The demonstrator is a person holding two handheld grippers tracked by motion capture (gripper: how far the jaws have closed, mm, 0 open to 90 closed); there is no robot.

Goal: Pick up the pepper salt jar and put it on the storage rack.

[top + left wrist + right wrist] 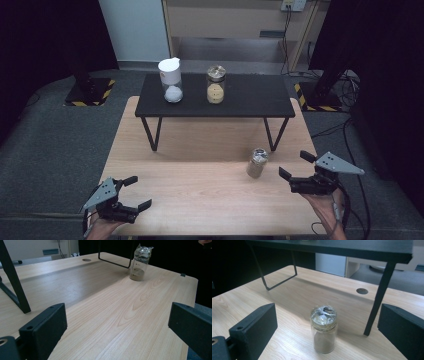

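Right tool [292, 165] agape (level) beside jar [257, 163]

Three jars [257, 163], two tables [200, 195] and two grippers [129, 192] are here.
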